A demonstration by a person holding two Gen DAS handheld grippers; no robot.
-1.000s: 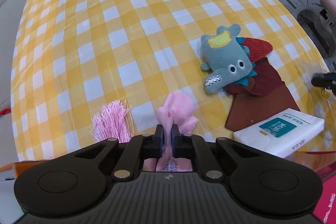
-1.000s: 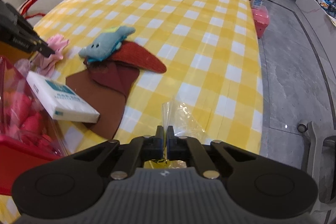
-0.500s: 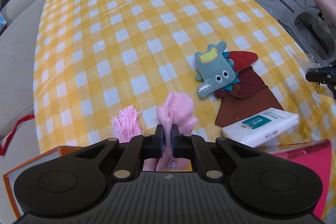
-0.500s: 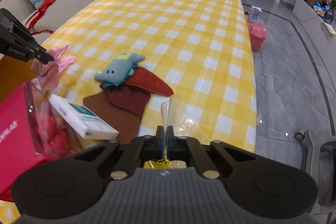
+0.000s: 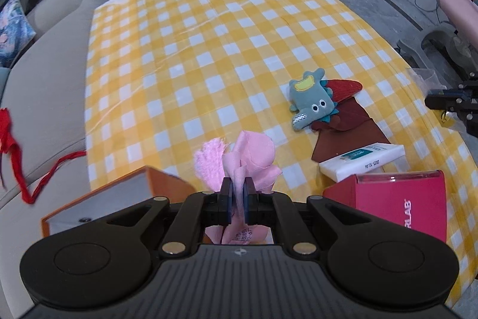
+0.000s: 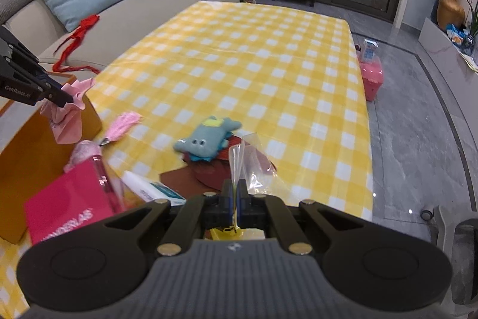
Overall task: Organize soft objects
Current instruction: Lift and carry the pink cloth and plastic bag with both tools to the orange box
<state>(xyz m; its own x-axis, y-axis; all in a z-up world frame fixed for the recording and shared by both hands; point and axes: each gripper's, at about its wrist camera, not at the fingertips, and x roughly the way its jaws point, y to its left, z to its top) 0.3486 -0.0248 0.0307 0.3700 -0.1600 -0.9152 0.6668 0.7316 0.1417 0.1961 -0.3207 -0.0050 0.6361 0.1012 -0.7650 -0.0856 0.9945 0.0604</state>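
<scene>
Pink cloth (image 5: pixel 254 160) is clamped in the left gripper (image 5: pixel 237 193), above the orange box (image 5: pixel 119 193); its lower part is hidden. Right gripper (image 6: pixel 235 196) pinches a clear plastic bag (image 6: pixel 254 166), right of that box, partly covering the blue plush toy (image 6: pixel 206 144).

Soft, even indoor light, moderately bright; no hard shadows on bench (image 5: pixel 227 29). Faint glare streaks across checked cloth near bench's far left edge. Strong fisheye bending: bench edges bow, corners darken to black. Right wrist view motion-blurred at near left corner; pink box (image 6: pixel 68 199) smeared. Left wrist view sharper.
</scene>
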